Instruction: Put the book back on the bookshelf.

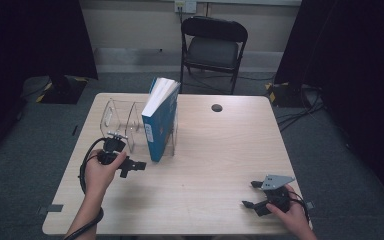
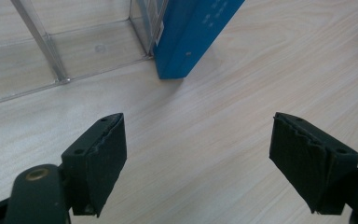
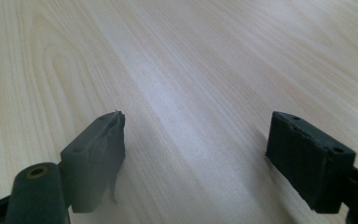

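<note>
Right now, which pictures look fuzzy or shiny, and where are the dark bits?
High view: soft and a bit fuzzy, dark curtains at both sides, table evenly lit. Left gripper view: blue book fairly sharp, clear plastic rack catching pale reflections, near jaws slightly soft. Right gripper view: a bright sheen runs across the wood, faint shadows beside the jaws.

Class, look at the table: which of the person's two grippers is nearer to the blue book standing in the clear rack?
The left gripper sits just in front of the blue book, jaws open; the right gripper rests far off near the table's front right corner.
</note>
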Demonstrator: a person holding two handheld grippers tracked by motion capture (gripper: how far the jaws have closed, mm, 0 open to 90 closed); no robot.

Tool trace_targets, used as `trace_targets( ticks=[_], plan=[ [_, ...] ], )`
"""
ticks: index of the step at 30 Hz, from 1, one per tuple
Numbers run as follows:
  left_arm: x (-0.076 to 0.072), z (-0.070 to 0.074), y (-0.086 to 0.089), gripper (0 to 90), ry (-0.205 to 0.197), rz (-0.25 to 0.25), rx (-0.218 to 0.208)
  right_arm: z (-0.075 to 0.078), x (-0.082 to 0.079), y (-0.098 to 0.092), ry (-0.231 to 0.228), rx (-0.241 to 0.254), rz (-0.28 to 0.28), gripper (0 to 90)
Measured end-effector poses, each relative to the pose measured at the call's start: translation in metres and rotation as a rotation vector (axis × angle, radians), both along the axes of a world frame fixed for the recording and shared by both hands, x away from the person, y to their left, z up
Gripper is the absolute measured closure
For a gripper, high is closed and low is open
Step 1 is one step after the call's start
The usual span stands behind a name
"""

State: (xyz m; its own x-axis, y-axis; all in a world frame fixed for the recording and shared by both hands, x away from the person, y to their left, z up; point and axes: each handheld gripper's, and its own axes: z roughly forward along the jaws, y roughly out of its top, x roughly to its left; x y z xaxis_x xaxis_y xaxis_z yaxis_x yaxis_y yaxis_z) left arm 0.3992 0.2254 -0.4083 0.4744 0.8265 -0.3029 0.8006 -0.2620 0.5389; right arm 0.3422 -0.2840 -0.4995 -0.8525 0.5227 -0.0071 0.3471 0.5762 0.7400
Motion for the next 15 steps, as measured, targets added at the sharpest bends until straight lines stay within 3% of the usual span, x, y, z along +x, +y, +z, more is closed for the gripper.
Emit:
trace_targets(
  ticks=[15],
  plan=[
    [-0.008,-0.024,0.010,19.0,0.030,0.006,-0.020,0.000,0.000,0.000,0.000,0.000,0.000,18.8]
  ],
)
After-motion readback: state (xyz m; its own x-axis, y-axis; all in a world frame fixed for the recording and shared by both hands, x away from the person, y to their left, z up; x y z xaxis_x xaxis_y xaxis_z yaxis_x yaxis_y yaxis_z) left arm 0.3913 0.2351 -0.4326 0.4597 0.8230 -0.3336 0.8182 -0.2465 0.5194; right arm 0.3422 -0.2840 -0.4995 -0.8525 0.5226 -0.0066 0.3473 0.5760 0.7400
